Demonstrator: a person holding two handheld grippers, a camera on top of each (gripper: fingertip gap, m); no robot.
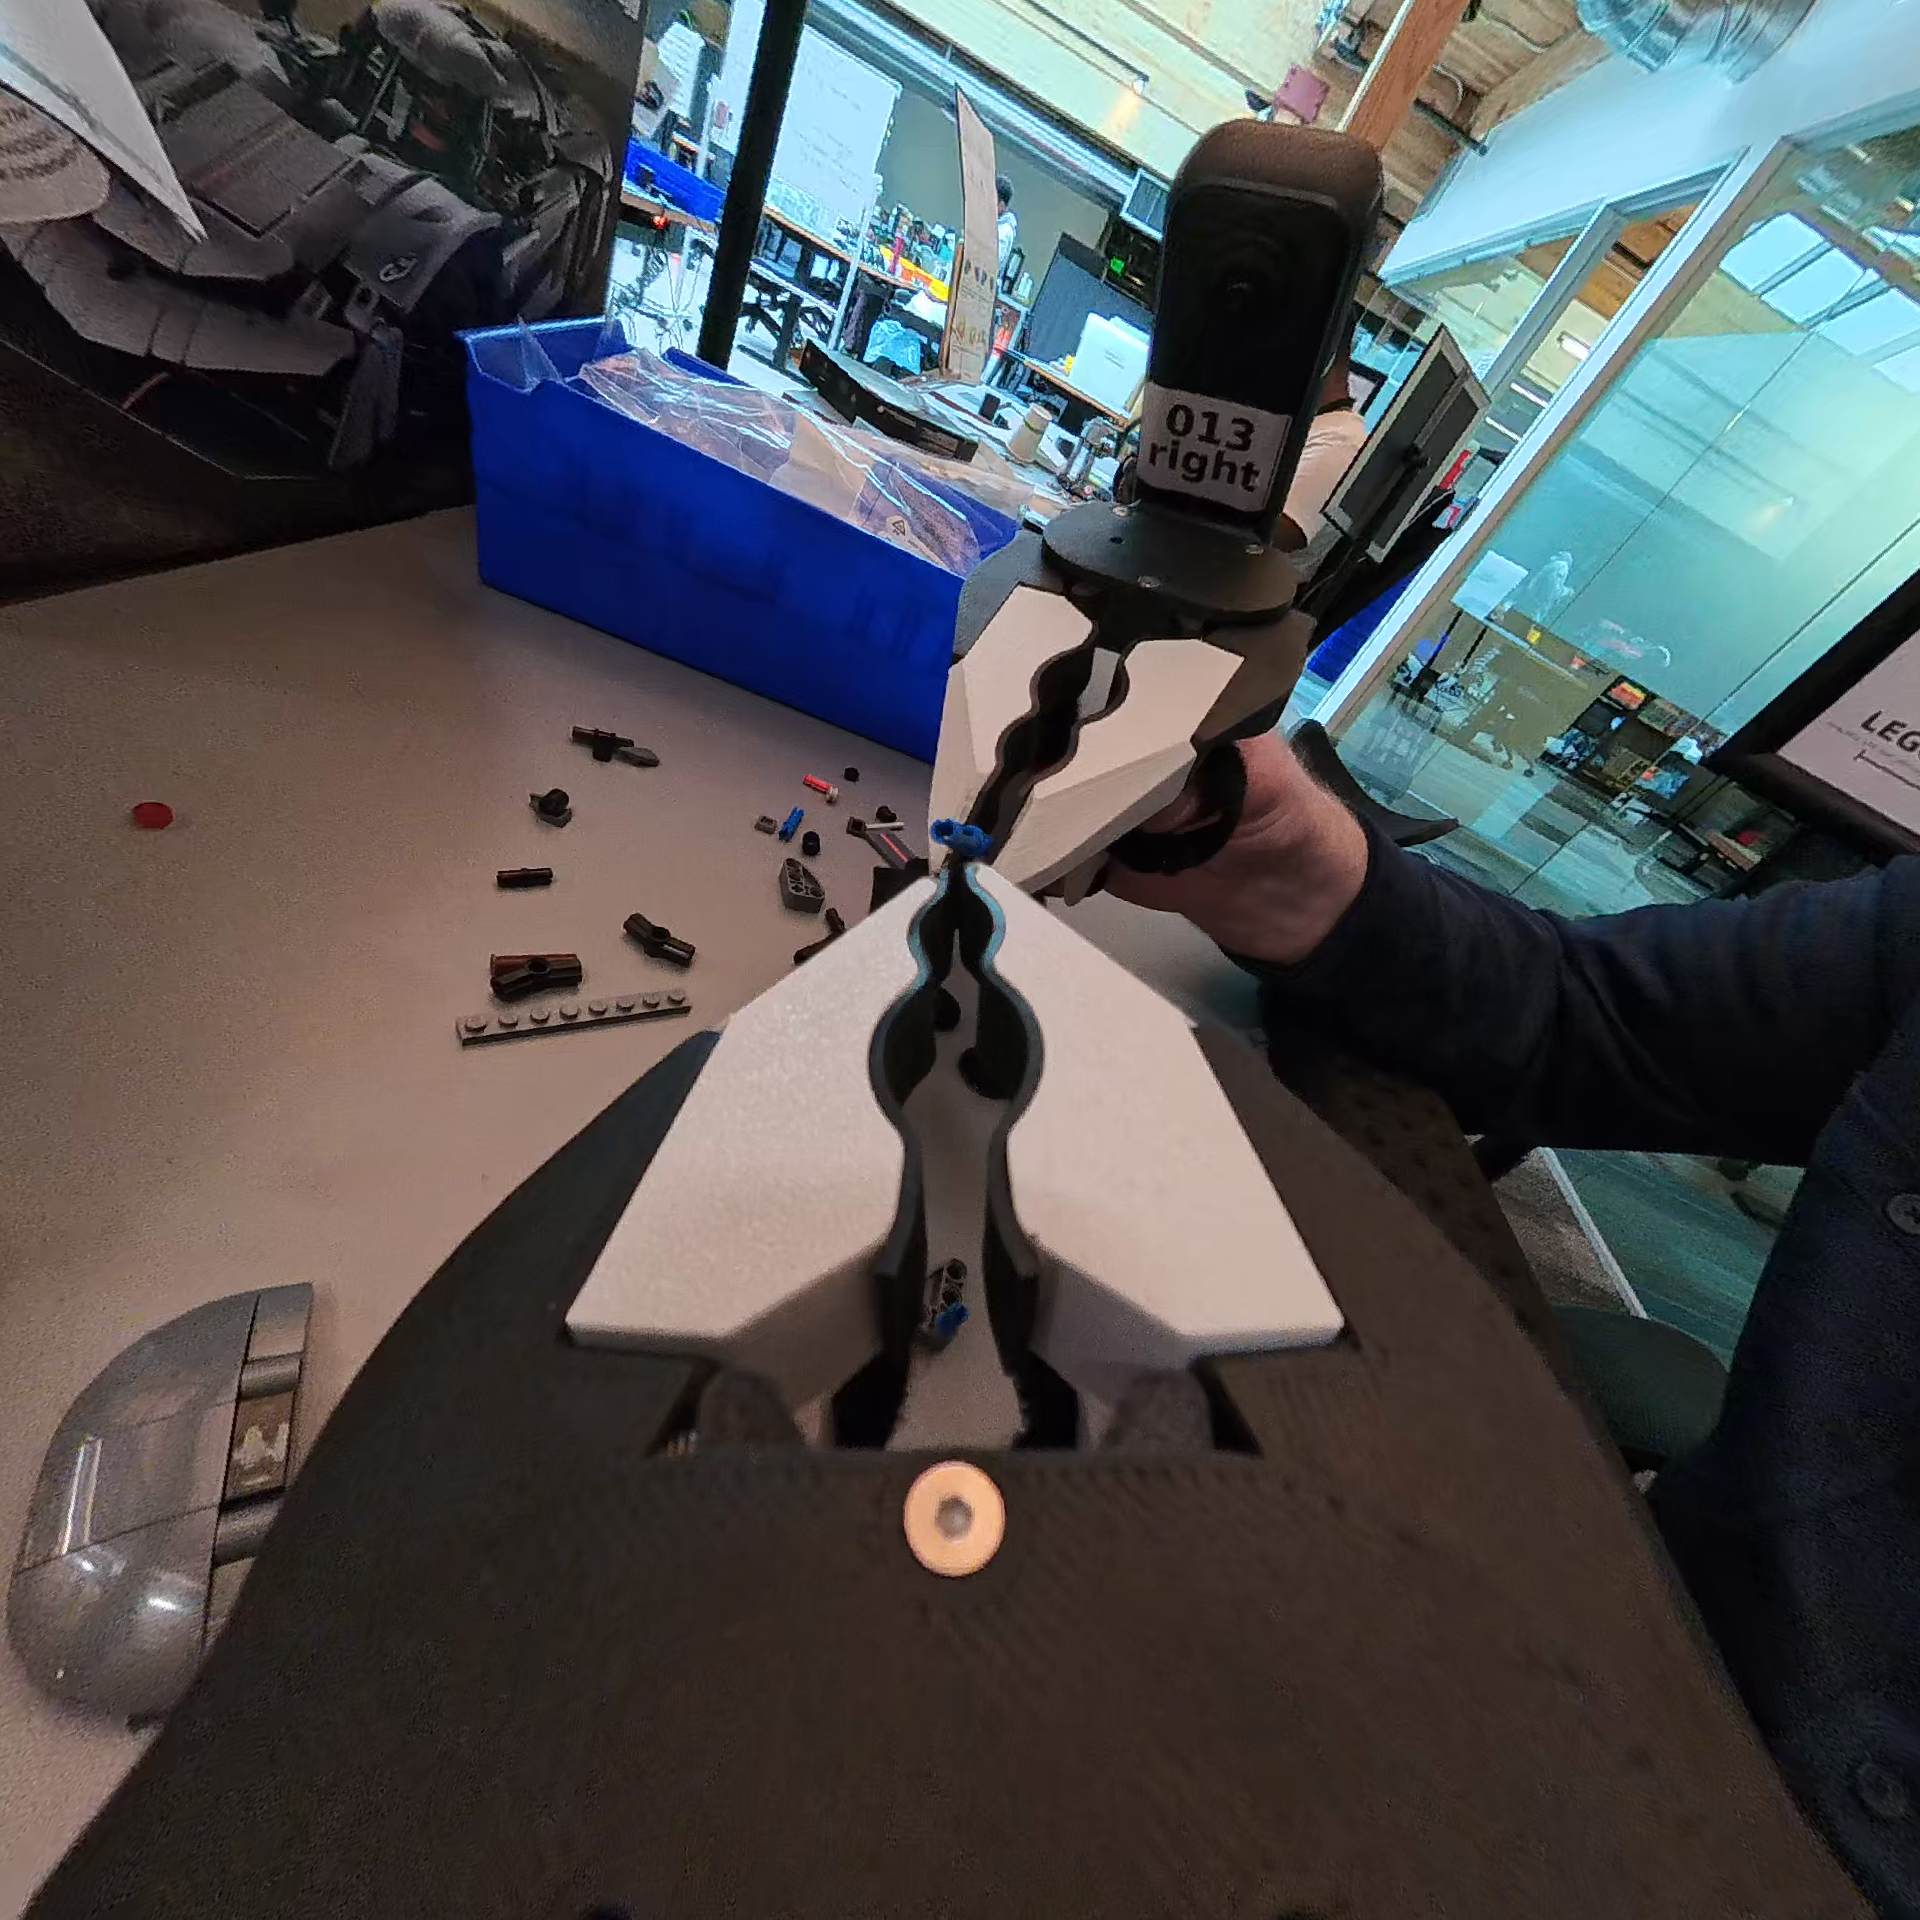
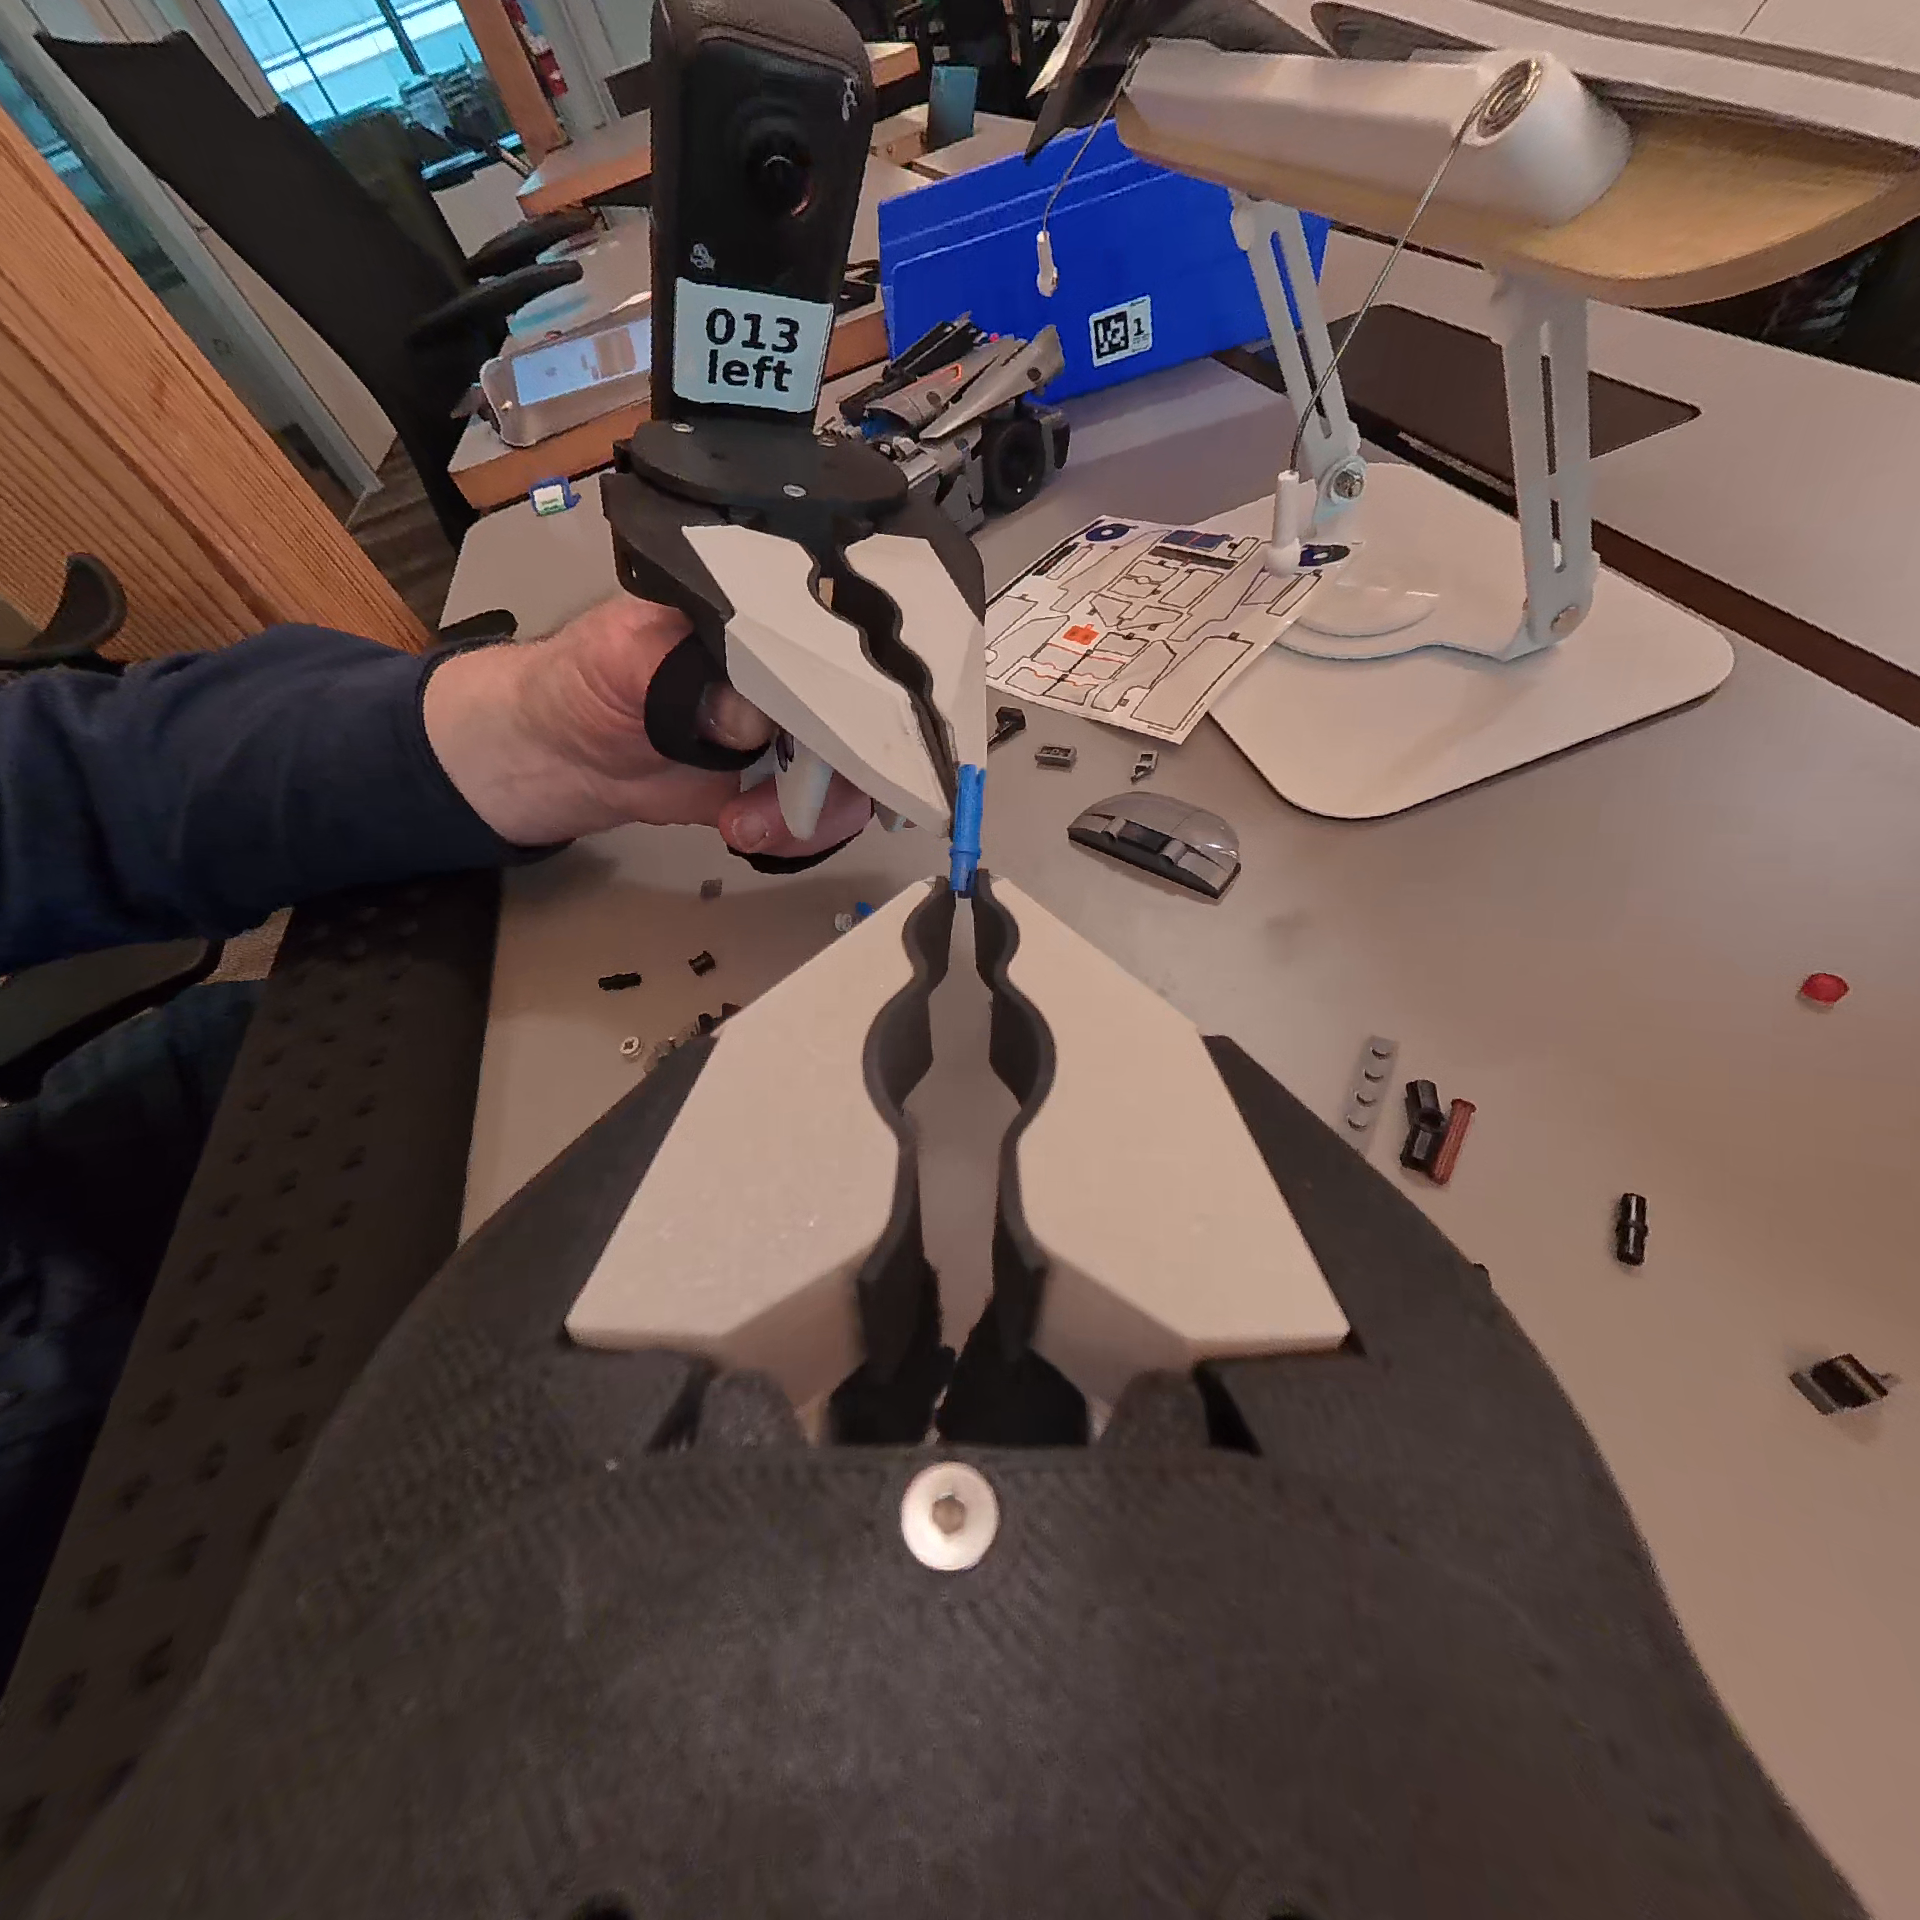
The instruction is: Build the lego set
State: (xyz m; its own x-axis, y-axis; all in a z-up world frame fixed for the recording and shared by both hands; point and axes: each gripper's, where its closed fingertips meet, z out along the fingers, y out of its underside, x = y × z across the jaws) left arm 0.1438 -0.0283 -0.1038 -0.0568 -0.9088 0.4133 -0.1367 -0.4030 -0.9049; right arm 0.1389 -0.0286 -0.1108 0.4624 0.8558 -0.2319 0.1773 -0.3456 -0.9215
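Observation:
A small blue pin (image 2: 966, 821) is held in the air above the table between both grippers, tip to tip. My left gripper (image 1: 954, 883) is shut on one end of it. My right gripper (image 2: 961, 891) is shut on the other end. In the left wrist view the pin (image 1: 958, 834) shows at the tips of the right gripper (image 1: 961, 847). In the right wrist view the left gripper (image 2: 961, 805) points down at it. Loose black and grey pieces (image 1: 525, 878) lie on the table below.
A blue bin (image 1: 707, 561) with plastic bags stands at the back. A partly built vehicle (image 2: 966, 416), a sticker sheet (image 2: 1132, 623) and a white stand (image 2: 1455, 675) sit beyond. A grey curved piece (image 1: 156, 1496), a long grey plate (image 1: 571, 1016) and a red round piece (image 1: 153, 815) lie nearby. My two grippers' fingertips are within a few centimetres of each other. Left tips and right tips are each some 15 centimetres from the long grey plate (image 1: 571, 1016).

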